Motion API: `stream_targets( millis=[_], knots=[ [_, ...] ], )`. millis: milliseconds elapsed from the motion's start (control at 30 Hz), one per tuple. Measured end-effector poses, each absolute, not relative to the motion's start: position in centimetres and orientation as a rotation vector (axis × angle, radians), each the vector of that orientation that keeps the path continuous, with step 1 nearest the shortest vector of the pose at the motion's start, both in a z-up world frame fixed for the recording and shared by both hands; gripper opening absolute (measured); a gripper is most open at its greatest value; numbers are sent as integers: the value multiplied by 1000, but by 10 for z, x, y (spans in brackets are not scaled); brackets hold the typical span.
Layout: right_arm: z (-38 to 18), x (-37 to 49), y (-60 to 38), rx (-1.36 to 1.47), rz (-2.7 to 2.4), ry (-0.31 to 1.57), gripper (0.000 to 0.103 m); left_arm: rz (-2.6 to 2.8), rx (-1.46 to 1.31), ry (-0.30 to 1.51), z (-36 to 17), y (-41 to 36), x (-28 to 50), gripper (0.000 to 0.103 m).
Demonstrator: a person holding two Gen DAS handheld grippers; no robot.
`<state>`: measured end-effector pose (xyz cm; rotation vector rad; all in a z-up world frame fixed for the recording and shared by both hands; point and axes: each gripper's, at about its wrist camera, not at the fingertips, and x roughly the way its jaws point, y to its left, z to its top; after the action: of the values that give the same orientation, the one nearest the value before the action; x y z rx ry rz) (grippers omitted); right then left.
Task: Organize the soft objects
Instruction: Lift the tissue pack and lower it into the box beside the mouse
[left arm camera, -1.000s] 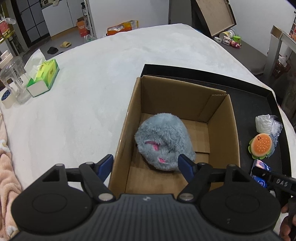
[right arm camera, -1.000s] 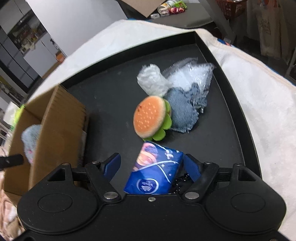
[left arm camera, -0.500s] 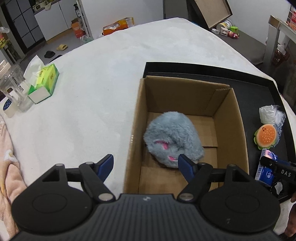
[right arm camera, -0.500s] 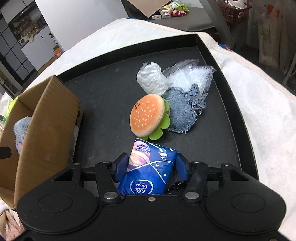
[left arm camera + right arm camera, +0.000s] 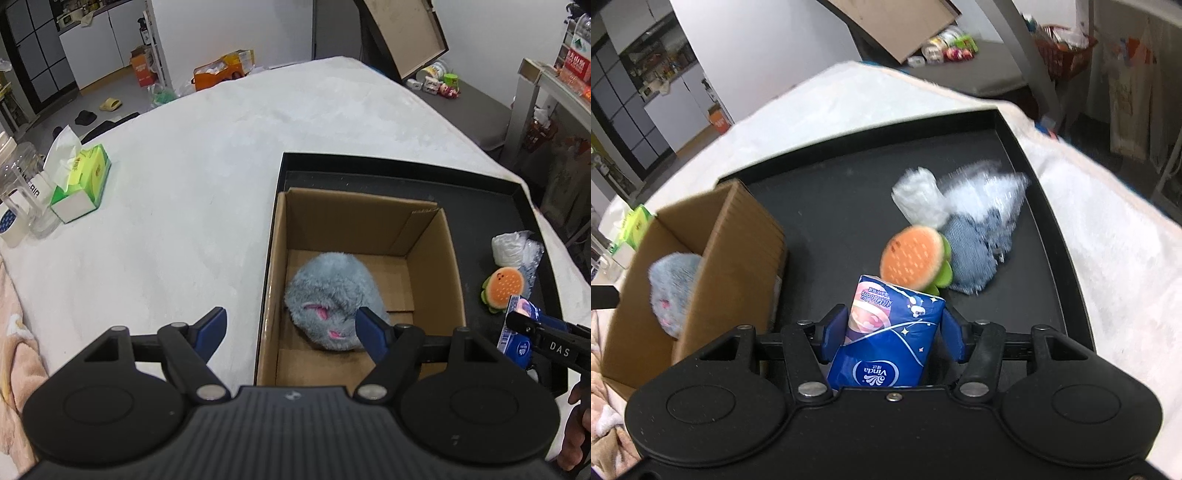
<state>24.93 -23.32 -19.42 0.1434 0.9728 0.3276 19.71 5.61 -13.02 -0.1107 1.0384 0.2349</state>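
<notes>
Right tool pinches blue tissue pack between both fingers, pack tilted up and lifted off black tray, just right of cardboard box. From left wrist view the right tool sits at the tray's near right corner, pack edge showing. Left tool spread wide, nothing between fingers, hovering over the box's near left wall; one finger over white tabletop, other above grey plush lying inside box. Burger plush, denim piece, plastic-wrapped roll lie on tray beyond pack. Green tissue box far left.
</notes>
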Motion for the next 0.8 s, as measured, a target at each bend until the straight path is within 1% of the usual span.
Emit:
stream_targets(
  millis=[800],
  knots=[
    [-115, 236, -200, 68, 327, 807, 54, 163, -191, 944, -131, 88, 175, 75]
  ],
)
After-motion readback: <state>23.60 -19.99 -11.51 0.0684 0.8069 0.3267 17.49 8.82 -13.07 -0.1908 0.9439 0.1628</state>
